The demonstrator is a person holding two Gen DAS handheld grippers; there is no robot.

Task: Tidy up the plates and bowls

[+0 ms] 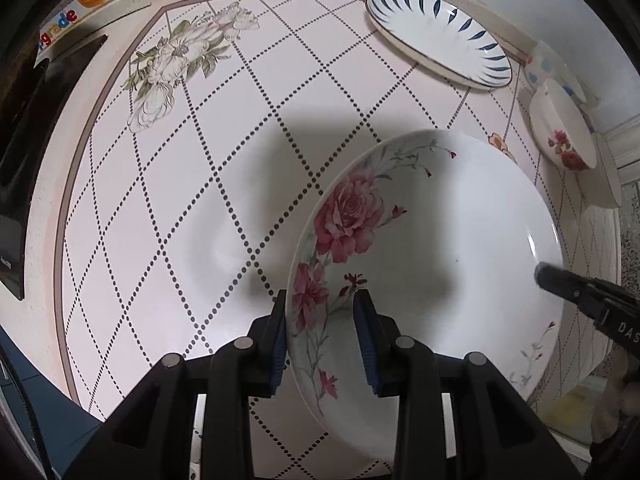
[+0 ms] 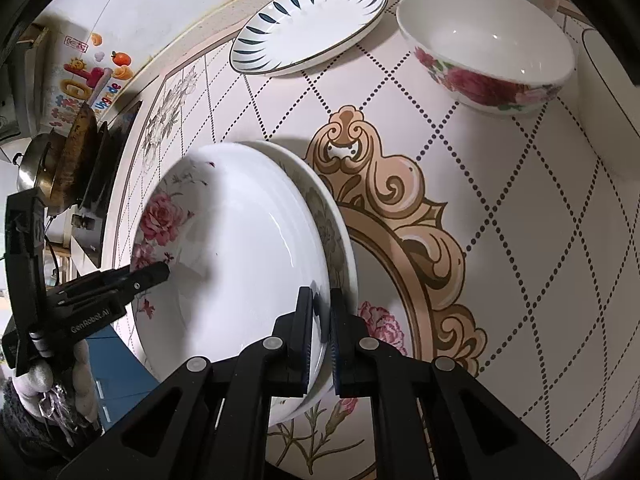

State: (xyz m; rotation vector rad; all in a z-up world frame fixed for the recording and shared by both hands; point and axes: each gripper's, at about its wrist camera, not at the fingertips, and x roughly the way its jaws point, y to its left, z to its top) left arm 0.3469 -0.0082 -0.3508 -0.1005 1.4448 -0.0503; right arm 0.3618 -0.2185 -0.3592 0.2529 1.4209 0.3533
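Observation:
A white deep plate with pink roses hangs tilted just above the patterned counter. My left gripper is shut on its near rim, one finger outside and one inside. My right gripper is shut on the opposite rim and shows in the left wrist view as a dark tip. In the right wrist view, the left gripper reaches in from the left. Directly under the held plate lies a second floral plate. A blue-leaf plate and a rose bowl sit further back.
A blue-dotted cup stands behind the bowl. A dark hob with a metal pot borders the counter on the left, below a colourful wall sticker. A gloved hand holds the left gripper.

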